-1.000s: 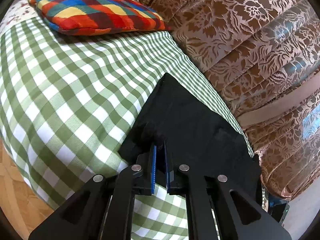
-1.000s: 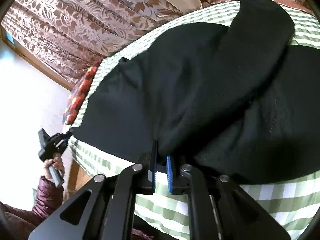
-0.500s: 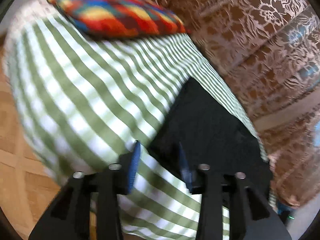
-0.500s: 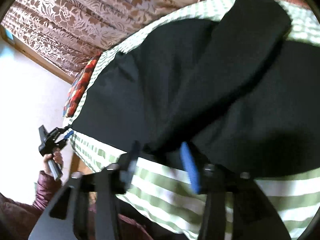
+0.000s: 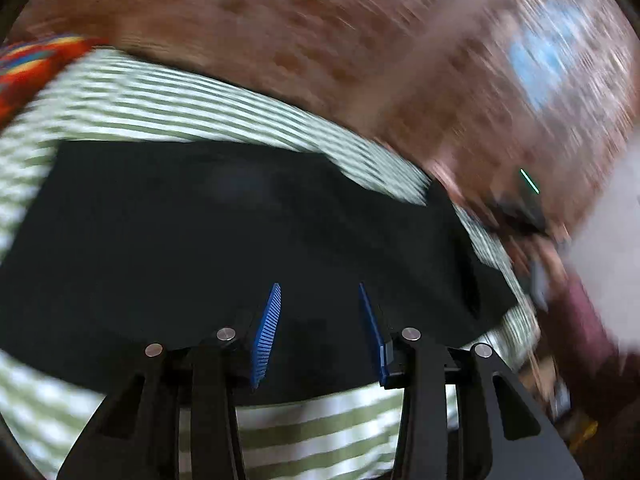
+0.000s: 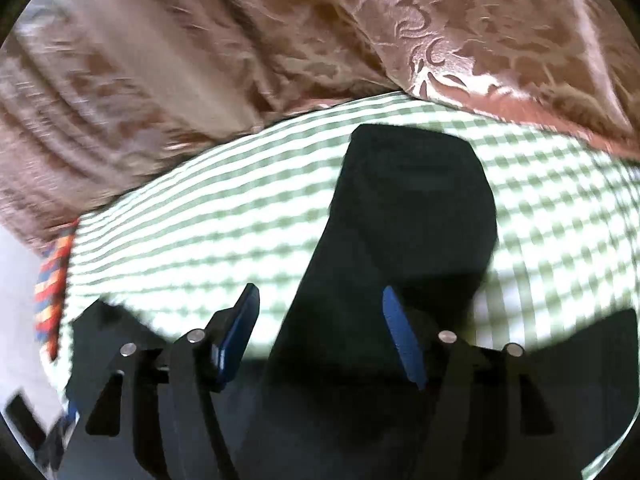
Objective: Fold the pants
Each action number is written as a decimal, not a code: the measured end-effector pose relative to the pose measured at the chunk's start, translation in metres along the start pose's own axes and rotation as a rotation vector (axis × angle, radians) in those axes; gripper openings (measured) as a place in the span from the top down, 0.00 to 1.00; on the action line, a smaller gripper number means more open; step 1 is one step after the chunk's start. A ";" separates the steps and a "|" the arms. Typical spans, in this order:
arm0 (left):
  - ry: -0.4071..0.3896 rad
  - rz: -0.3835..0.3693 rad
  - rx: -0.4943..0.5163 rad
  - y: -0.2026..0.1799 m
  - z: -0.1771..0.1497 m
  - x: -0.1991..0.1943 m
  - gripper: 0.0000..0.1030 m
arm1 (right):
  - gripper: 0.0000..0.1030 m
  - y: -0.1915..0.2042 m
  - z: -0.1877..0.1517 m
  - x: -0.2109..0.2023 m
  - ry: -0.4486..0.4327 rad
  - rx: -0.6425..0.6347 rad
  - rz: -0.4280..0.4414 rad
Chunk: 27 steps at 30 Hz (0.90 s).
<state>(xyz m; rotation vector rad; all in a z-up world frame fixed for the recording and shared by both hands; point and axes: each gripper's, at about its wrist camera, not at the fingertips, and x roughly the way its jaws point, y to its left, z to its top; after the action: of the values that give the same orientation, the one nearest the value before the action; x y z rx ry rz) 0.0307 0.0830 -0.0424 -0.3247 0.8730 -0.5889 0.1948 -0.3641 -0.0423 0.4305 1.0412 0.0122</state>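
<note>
Left wrist view: pillow (image 5: 28, 68) at far left edge, pants (image 5: 200, 248) spread flat on the checked sheet (image 5: 160, 100), curtain (image 5: 320, 40) behind, all smeared by motion. Left gripper (image 5: 318, 308) has just been opening; jaws apart over the pants, nothing pinched. At right a blurred sleeve (image 5: 588, 320).

Right wrist view: one pant leg (image 6: 400, 220) runs away toward the curtain. Right gripper (image 6: 320, 312) has just been opening, jaws wide, free of cloth. Lower frame dark, unreadable.
</note>
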 end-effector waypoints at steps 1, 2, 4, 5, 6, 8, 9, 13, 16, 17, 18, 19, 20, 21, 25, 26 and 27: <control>0.027 -0.046 0.033 -0.016 0.000 0.015 0.57 | 0.37 0.002 0.011 0.013 0.013 0.000 -0.032; 0.049 -0.091 0.047 -0.026 -0.002 0.025 0.51 | 0.37 0.002 0.019 0.024 0.026 -0.003 -0.063; 0.094 -0.163 0.106 -0.051 -0.003 0.046 0.45 | 0.36 0.002 0.036 0.049 0.055 -0.007 -0.137; 0.105 -0.177 0.130 -0.060 -0.006 0.052 0.45 | 0.37 0.001 0.041 0.063 0.088 -0.007 -0.165; 0.124 -0.199 0.154 -0.071 -0.006 0.062 0.45 | 0.59 -0.003 0.040 0.072 0.116 -0.011 -0.190; 0.156 -0.244 0.185 -0.086 -0.010 0.075 0.45 | 0.81 -0.008 0.038 0.082 0.137 -0.034 -0.251; 0.168 -0.268 0.202 -0.094 -0.011 0.080 0.45 | 0.93 -0.011 0.036 0.077 0.117 -0.044 -0.228; 0.202 -0.309 0.291 -0.126 -0.014 0.097 0.40 | 0.94 -0.026 0.021 0.030 0.015 -0.029 -0.161; 0.219 -0.315 0.367 -0.153 -0.019 0.114 0.36 | 0.94 -0.050 0.008 -0.031 -0.089 0.029 -0.079; 0.224 -0.304 0.379 -0.159 -0.019 0.121 0.36 | 0.94 -0.055 0.006 -0.045 -0.112 0.048 -0.062; 0.236 -0.302 0.389 -0.163 -0.021 0.125 0.36 | 0.94 -0.066 0.000 -0.070 -0.152 0.080 -0.032; 0.251 -0.306 0.398 -0.167 -0.024 0.130 0.36 | 0.94 -0.075 -0.005 -0.090 -0.187 0.104 -0.010; 0.263 -0.310 0.412 -0.172 -0.027 0.134 0.36 | 0.94 -0.083 -0.013 -0.108 -0.217 0.128 0.008; 0.267 -0.308 0.427 -0.177 -0.029 0.138 0.36 | 0.94 -0.096 -0.023 -0.129 -0.252 0.162 0.029; 0.282 -0.219 0.478 -0.185 -0.043 0.153 0.37 | 0.94 -0.148 -0.071 -0.172 -0.324 0.300 0.080; 0.280 -0.209 0.477 -0.185 -0.044 0.156 0.40 | 0.94 -0.167 -0.091 -0.172 -0.315 0.348 0.070; 0.273 -0.192 0.482 -0.186 -0.045 0.158 0.45 | 0.94 -0.175 -0.104 -0.170 -0.300 0.385 0.070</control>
<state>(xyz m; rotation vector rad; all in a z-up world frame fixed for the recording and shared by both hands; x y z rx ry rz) 0.0093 -0.1614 -0.0754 0.1149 0.9340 -1.0144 -0.0131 -0.5252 -0.0073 0.7925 0.7298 -0.1885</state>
